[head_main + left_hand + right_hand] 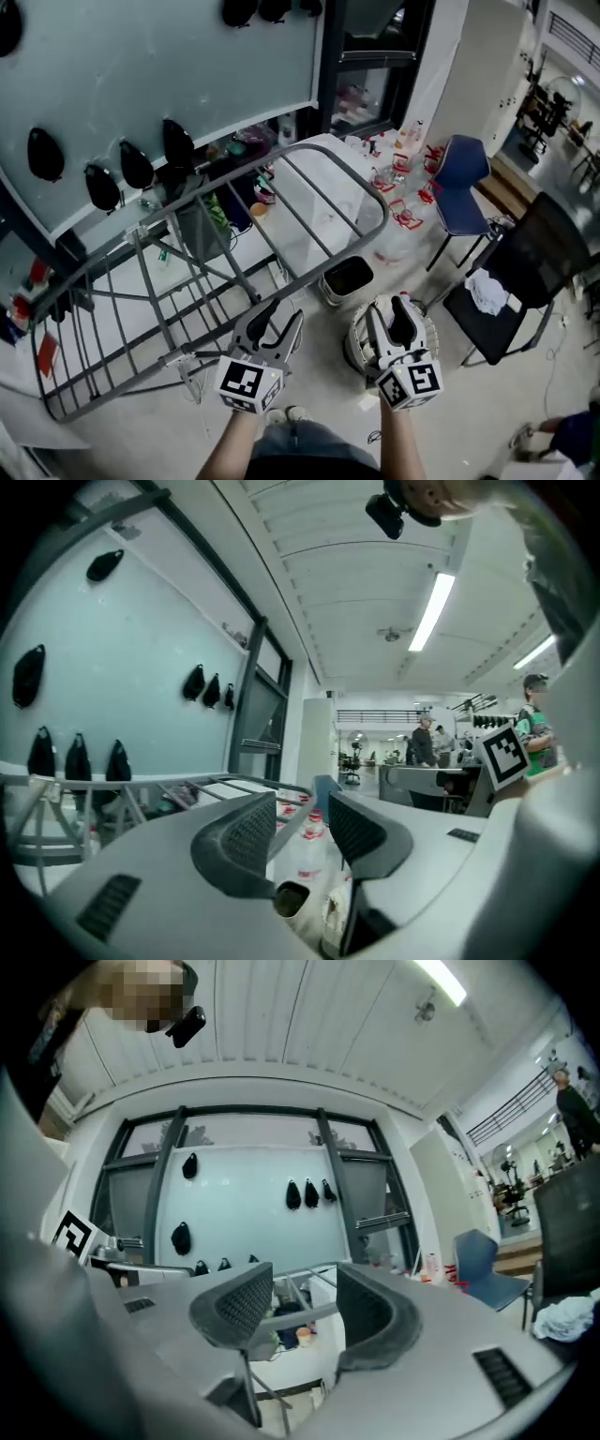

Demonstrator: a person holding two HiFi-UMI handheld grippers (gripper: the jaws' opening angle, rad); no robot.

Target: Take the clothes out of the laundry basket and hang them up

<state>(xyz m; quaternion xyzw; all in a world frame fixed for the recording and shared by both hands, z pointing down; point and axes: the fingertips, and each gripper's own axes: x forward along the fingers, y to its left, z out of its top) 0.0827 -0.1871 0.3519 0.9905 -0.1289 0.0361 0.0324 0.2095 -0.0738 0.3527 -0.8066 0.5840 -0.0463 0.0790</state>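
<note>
In the head view, a grey metal tube drying rack (141, 228) is spreading across the left and centre of the frame, in front of a pale wall. At lower centre, two bare forearms are reaching forward side by side from the bottom edge, each holding its tool roughly level.

The left gripper (284, 314) is pointing at the rack's near edge. In the left gripper view, its jaws (302, 808) are standing narrowly apart with nothing in them.

Just right of it, the right gripper (394, 314) is hovering over a round white slatted laundry basket (354, 342) on the floor. Its jaws (305, 1283) are gaping wider, also empty.

Towards the right edge, a crumpled white cloth (487, 292) is lying on a black chair (553, 248).
</note>
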